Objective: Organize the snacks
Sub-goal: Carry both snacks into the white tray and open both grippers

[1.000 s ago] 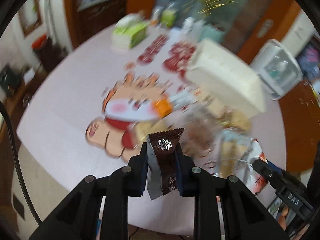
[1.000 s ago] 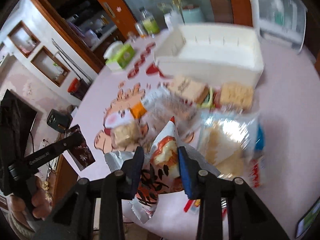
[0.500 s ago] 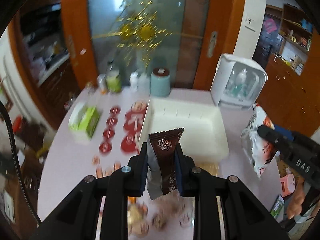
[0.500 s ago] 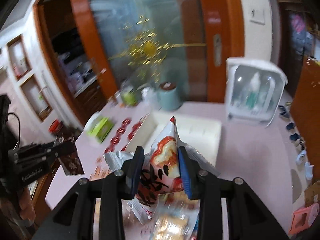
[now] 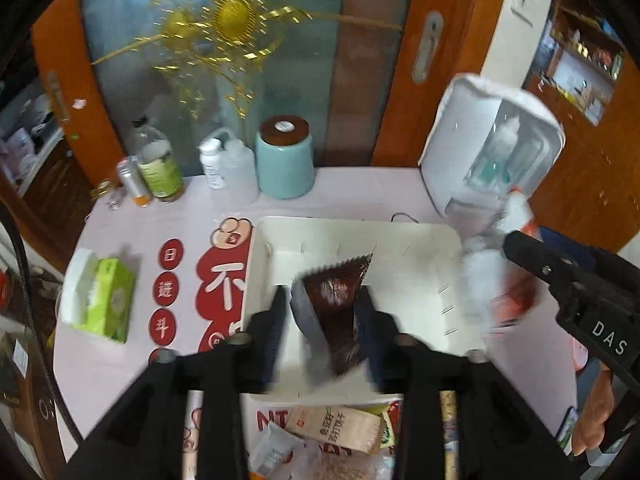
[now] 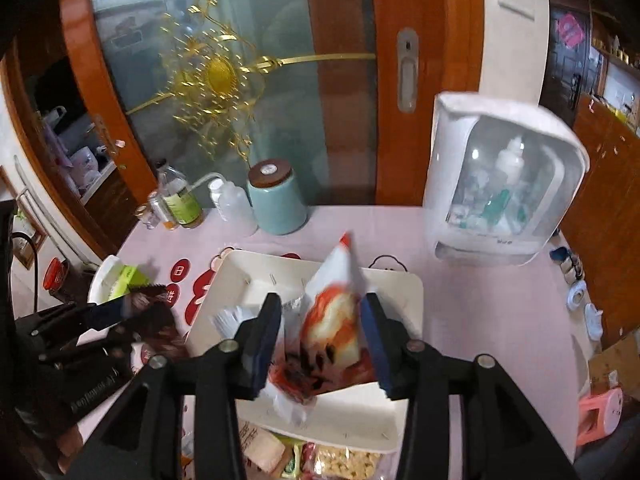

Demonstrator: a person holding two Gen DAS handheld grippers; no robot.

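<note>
Snacks: brown wrapper [image 5: 334, 312] clamped in the left claw [image 5: 322, 312], orange-white bag [image 6: 334, 320] clamped in the right claw [image 6: 320, 328], both held over the white tray [image 5: 420, 248] on the bench [image 5: 360, 192]. Step in hand, by my reading: delivery into the tray. Next: lower, part the fingers, release inside the walls. Versus half a second ago, both claws sit closer above the tray; loose packets [image 5: 336, 428] remain at its near edge.
</note>
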